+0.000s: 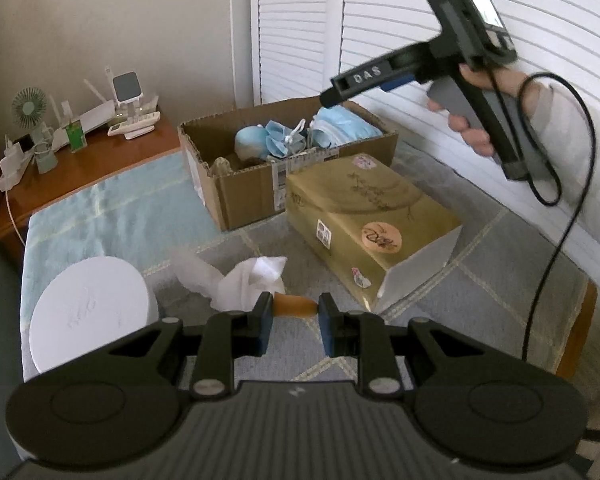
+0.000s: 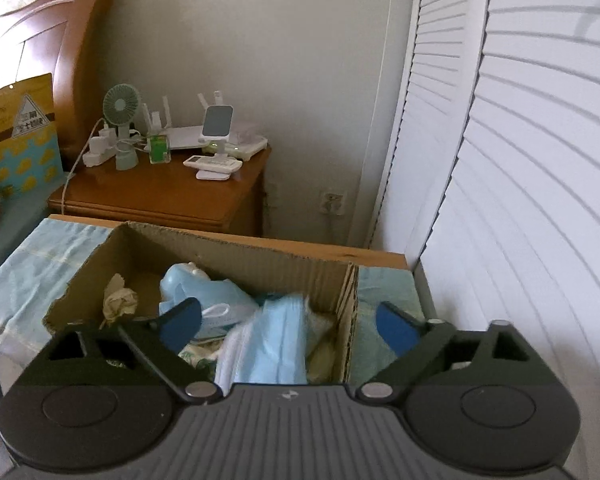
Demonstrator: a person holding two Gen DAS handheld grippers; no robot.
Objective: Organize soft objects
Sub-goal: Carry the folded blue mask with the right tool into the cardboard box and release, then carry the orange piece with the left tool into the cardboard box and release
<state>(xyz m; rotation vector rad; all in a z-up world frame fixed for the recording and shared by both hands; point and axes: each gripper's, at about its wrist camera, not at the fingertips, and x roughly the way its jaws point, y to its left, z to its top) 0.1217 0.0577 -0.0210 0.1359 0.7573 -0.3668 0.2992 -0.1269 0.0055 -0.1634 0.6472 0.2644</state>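
Now the cardboard box [image 1: 260, 184] stands on the counter [image 1: 480, 280], which wears a pale blue and grey cloth, and this box is the landmark for everything else. Inside the box lie the soft things: light blue masks [image 2: 276, 344], a round blue pouch [image 1: 250, 140], and a crumpled beige cloth [image 2: 120, 300] in its left corner. The right tool [image 2: 296, 320] hangs just above the box, its blue pads spread wide with nothing pressed between them; a person's hand [image 1: 480, 120] grips its handle, and a black cable [image 1: 556, 216] hangs down from it. Touching the front right side of the box sits a golden paper package [image 1: 364, 220] with round stickers. In front of the box, nearer to the camera, lies a crumpled white tissue [image 1: 252, 280], and to the left of it a white round lid [image 1: 88, 304]. The left tool [image 1: 294, 320] is also in front of the box, low over the cloth, and its jaws are pressed as close as they go, pinching a small orange-brown piece [image 1: 294, 306] between the pads. Behind the box to the left, a wooden nightstand [image 2: 160, 196] carries a small green fan [image 2: 122, 106] and white devices.
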